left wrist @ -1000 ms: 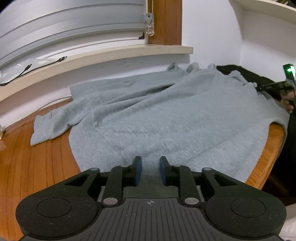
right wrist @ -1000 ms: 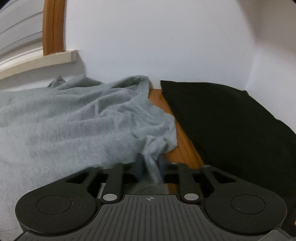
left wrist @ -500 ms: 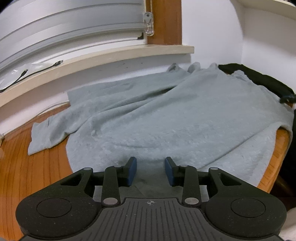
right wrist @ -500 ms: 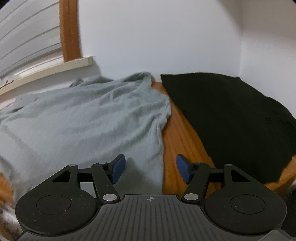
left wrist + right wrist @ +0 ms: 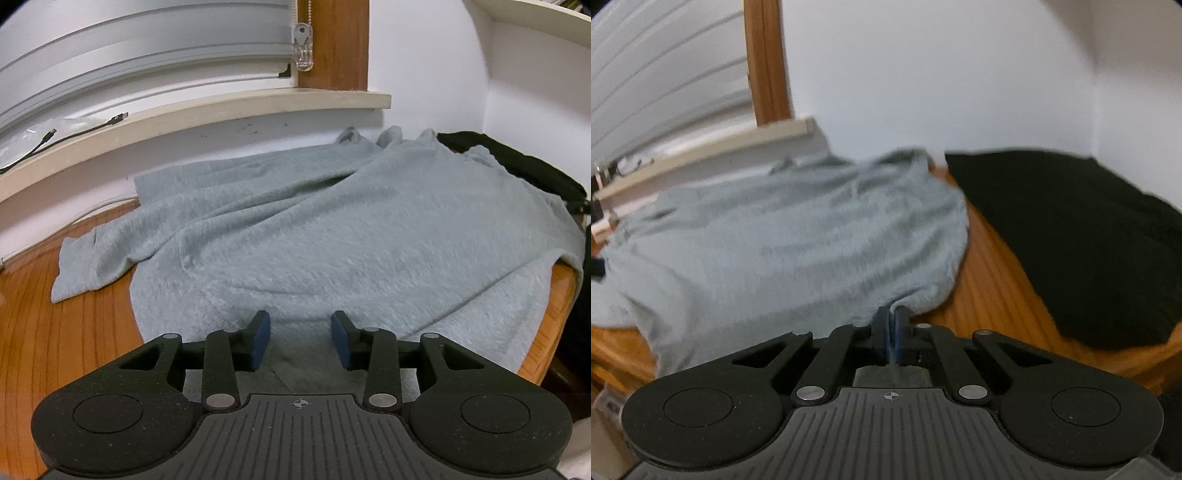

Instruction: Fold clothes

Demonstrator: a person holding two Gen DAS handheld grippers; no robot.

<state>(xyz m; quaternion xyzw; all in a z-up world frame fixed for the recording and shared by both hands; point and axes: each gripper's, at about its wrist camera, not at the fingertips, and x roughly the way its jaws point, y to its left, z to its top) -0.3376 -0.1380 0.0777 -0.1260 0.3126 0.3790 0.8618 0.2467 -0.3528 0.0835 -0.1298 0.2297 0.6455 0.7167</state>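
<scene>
Left wrist view, far left: bare wooden surface (image 5: 55, 343), with one sleeve (image 5: 85, 266) of the grey sweatshirt (image 5: 351, 236) trailing onto it. Above, along the upper left of the frame, a window sill (image 5: 192, 114) carrying dark cables (image 5: 74, 133). Centre: sweatshirt spread across most of the surface, rumpled in long ridges toward the back wall, near edge draped over the rim at lower right. Bottom centre: left gripper (image 5: 300, 341) partly spread and opening, blue pads hovering apart over the near hem, cloth beneath but not pinched. Far right: black garment (image 5: 532, 170) just beyond the sweatshirt's edge.

Right wrist view, blurred: sweatshirt filling the left and centre, wood showing to its right, black garment lying flat at right. Bottom centre: right gripper (image 5: 891, 334) clamped tight on a fold of the sweatshirt's edge, a sliver of grey showing between the pads.

Handling, as a judgement: soft, light, fleecy knit; limp, prone to sagging and bunching, not slippery, not fragile. Best taken at hems, cuffs or shoulder seams, where the doubled cloth gives the pads something to bite.

No brand, label or readable writing visible on either garment.
</scene>
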